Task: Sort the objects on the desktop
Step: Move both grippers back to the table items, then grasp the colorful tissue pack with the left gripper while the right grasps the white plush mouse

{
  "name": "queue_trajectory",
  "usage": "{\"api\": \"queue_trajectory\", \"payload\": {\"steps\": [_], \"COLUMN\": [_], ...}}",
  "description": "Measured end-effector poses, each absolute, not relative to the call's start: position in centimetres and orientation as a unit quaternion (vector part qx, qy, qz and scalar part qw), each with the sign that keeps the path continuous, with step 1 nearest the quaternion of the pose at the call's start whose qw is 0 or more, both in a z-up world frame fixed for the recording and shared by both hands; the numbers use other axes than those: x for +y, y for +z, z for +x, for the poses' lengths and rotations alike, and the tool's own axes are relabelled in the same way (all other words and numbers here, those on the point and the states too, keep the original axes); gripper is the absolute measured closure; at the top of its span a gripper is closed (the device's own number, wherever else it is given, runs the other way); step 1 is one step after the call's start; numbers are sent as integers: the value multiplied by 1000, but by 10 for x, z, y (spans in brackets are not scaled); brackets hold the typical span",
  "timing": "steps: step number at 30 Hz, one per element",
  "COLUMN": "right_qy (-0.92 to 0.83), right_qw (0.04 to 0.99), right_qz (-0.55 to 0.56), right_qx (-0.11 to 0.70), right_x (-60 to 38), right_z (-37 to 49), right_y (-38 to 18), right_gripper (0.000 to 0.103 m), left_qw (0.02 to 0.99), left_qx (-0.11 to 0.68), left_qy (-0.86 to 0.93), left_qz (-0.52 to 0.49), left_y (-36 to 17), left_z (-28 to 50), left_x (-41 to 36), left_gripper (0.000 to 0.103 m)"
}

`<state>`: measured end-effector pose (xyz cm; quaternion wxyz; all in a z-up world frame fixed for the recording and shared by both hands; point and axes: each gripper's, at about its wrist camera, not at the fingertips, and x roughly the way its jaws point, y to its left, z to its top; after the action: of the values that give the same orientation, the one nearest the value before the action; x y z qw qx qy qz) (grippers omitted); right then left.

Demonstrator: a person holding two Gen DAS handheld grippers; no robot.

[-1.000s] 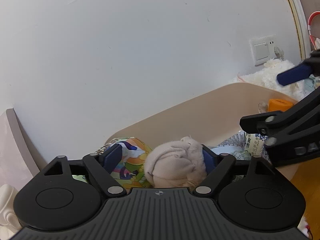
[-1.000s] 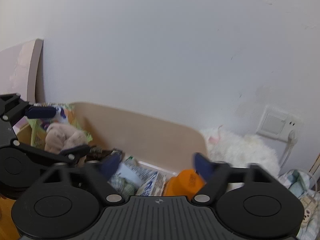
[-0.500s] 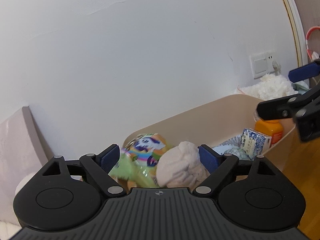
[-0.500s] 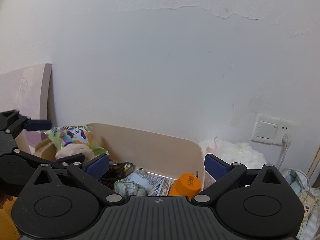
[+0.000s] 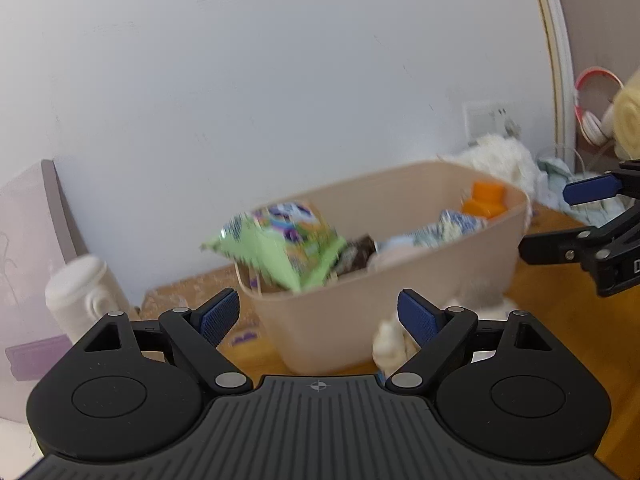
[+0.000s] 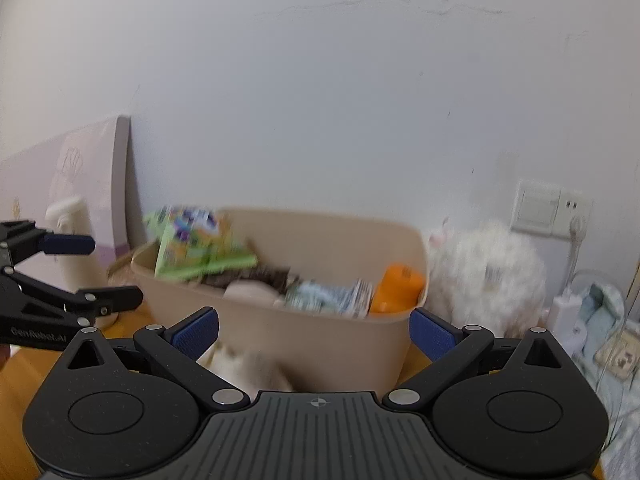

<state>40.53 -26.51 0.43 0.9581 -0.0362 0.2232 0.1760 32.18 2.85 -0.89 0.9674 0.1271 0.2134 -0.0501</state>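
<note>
A beige bin (image 5: 460,268) stands on the wooden table against the wall. In it lie a green snack bag (image 5: 280,248), a dark wrapper (image 5: 356,256), a pale plush (image 6: 248,290), a blue-white packet (image 5: 452,226) and an orange-capped bottle (image 5: 484,198). My left gripper (image 5: 319,316) is open and empty, a short way in front of the bin's left end. My right gripper (image 6: 314,332) is open too, nothing between its pads, facing the bin (image 6: 360,240) from the front. Each gripper shows in the other's view: right gripper (image 5: 560,220), left gripper (image 6: 108,270).
A white fluffy thing (image 5: 392,344) lies on the table just before the bin. A white jar (image 5: 80,296) and a pink board (image 5: 24,240) stand to the left. A white plush (image 6: 488,276), a wall socket (image 6: 548,210) and cloths are to the right.
Both grippers have drawn back from the bin, which now looks smaller and whole. The pale plush that sat between the left jaws now lies in the bin.
</note>
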Motion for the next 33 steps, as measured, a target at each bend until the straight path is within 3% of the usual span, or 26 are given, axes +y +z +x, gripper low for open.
{"api": "queue_trajectory", "payload": {"steps": [26,33], "right_qy": [187,188], "right_qw": [931,925], "right_qz": [-26,13], "right_qx": [313,329], "right_x": [-253,-272], "right_z": [413,420], "right_y": [-73,-81], "right_gripper": [1,35], "left_qw": [941,940], "left_qx": [292,296], "left_qy": [-110,-126], "left_qz": [134,115], "left_y": [-98,-111], "left_z": [341,356], "left_x": [27,30], "left_gripper": [15,15]}}
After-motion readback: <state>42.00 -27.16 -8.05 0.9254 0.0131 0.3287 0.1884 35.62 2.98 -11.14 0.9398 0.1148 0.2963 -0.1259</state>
